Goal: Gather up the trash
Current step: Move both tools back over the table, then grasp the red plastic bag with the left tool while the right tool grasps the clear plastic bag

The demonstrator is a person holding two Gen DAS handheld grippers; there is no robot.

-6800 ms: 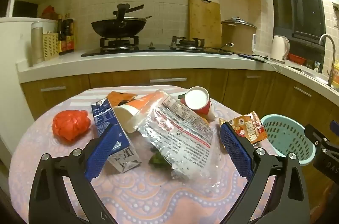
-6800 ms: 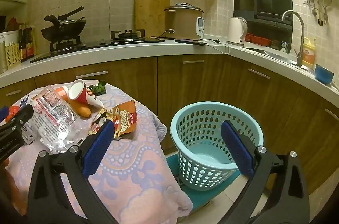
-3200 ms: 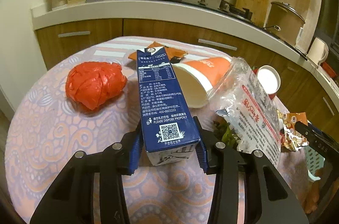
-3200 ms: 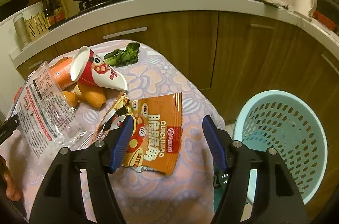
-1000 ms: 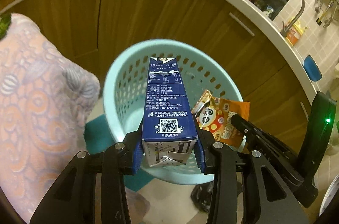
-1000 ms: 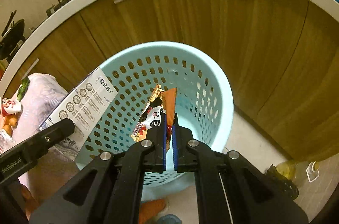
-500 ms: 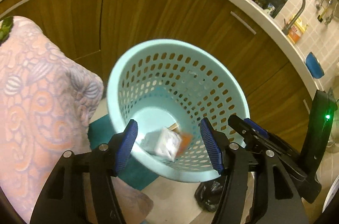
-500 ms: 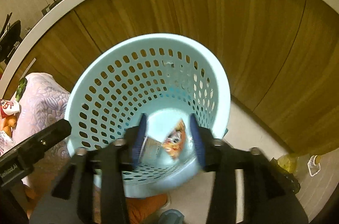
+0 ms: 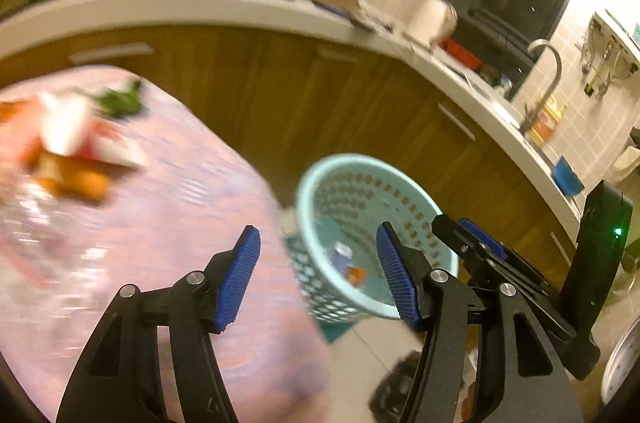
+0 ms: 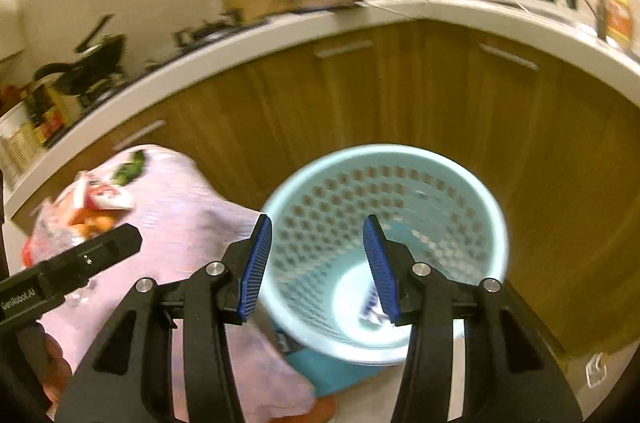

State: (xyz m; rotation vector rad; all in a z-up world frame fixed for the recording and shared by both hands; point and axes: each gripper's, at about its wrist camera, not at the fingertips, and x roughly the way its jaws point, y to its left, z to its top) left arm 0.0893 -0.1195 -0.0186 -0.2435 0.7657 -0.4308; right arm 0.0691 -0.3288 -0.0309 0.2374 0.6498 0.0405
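**Both tongs spread and empty above the basket, carton and wrapper inside**

Left wrist view: The left gripper (image 9: 318, 277) has 2 black arms tipped with ribbed blue pads, and those pads stand spread with nothing between them. Beyond them sits the pale blue plastic basket (image 9: 320, 175), round, its wall pierced with rows of holes. At its bottom lie the milk carton (image 9: 342, 253), seen as a small pale box, and the orange snack wrapper (image 9: 356, 274), touching it. To the left the table (image 9: 168, 223) is draped in a pink patterned cloth; the trash on it, including a red and white paper cup (image 9: 76, 131), is smeared by blur. The right gripper (image 9: 476, 243) enters from the right, over the basket's rim.

Right wrist view: The right gripper (image 10: 318, 263) also stands spread and empty, directly above the basket (image 10: 492, 215). Only a blue and white scrap of the carton (image 10: 370, 305) shows past the right pad. Wooden cabinet fronts curve behind.

Against 1 second ago: the left pads then clamped the carton upright over the basket and the right pads pinched the wrapper flat; both jaws have just been opening, and both items now rest on the basket's floor. The table is back in each view.
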